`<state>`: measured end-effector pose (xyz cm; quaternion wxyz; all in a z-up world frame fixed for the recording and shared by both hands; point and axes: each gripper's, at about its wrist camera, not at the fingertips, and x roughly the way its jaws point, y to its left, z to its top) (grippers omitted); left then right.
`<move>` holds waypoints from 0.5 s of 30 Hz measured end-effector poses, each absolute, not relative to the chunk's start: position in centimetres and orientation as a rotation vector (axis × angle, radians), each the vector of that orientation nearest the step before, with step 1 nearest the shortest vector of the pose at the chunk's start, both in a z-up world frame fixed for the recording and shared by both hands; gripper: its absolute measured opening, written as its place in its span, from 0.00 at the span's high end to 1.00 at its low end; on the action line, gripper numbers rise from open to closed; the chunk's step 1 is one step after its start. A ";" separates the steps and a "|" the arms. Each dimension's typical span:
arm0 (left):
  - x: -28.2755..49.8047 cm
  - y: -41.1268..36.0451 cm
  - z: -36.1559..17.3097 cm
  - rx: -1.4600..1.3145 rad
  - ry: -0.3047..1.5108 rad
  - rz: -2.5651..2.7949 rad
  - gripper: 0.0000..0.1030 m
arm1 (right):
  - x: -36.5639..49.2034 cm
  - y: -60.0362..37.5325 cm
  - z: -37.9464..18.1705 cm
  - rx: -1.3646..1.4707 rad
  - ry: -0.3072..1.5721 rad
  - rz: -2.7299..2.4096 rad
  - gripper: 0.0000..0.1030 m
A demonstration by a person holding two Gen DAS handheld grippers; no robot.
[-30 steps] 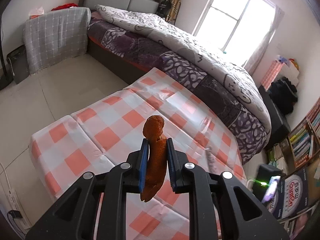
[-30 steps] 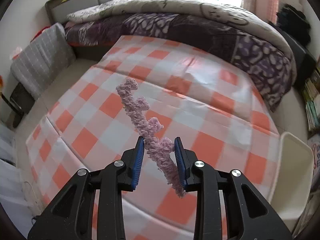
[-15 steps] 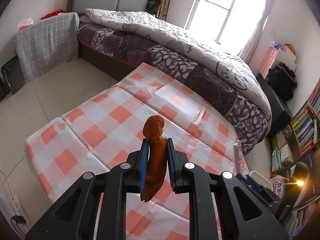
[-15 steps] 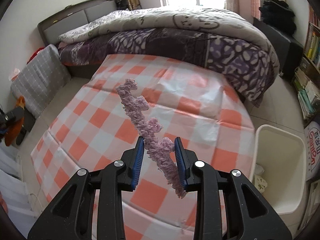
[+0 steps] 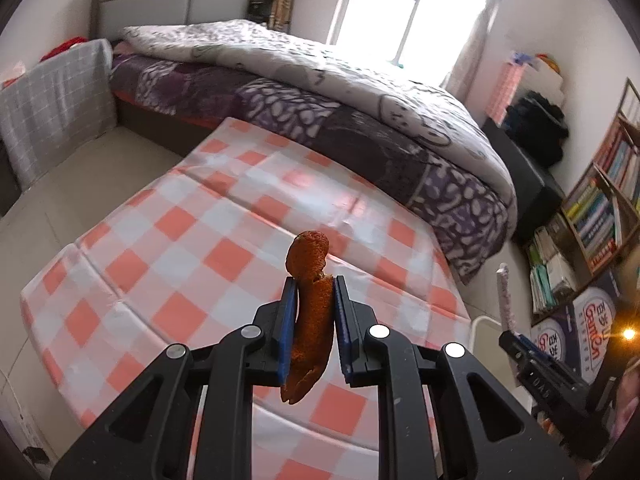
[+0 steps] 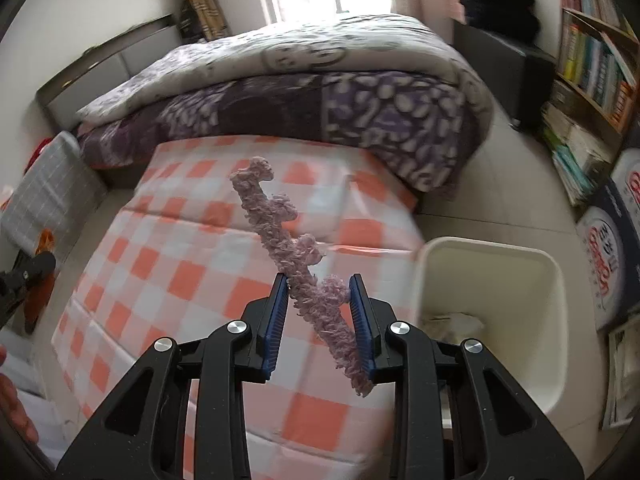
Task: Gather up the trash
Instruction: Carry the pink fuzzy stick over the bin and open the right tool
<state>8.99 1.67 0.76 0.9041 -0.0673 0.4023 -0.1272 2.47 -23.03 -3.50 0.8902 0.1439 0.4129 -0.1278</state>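
Note:
My left gripper (image 5: 313, 286) is shut on a strip of orange peel (image 5: 310, 300), held upright above the orange-and-white checked table (image 5: 192, 256). My right gripper (image 6: 319, 284) is shut on a fuzzy pink pipe cleaner (image 6: 294, 256), held slanted above the table's right end (image 6: 208, 264). A white trash bin (image 6: 532, 312) stands on the floor just right of the table, with crumpled paper (image 6: 456, 322) inside. The bin's rim (image 5: 478, 326) and the right gripper with its pink strip (image 5: 504, 296) show at the lower right of the left wrist view.
A bed with a purple and grey quilt (image 5: 340, 92) lies behind the table. A bookshelf (image 6: 592, 64) and printed boxes (image 6: 612, 264) stand at the right. A grey checked cushion (image 5: 52, 100) leans at the left. The left gripper shows at the left edge of the right wrist view (image 6: 24, 276).
Both grippers have swung right with their loads still held. The white bin has come fully into the right wrist view, closer to the right gripper.

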 end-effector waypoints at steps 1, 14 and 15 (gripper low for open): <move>8.9 1.1 0.7 -0.134 0.831 -0.269 0.82 | 2.2 -23.6 -3.5 0.304 0.858 -0.277 0.71; 6.7 -9.1 -1.0 -0.042 0.856 -0.423 0.82 | -3.2 -33.9 -3.5 0.419 0.852 -0.516 0.44; 6.5 -9.7 -1.1 -0.038 0.858 -0.434 0.82 | -3.7 -34.7 -3.4 0.421 0.844 -0.538 0.40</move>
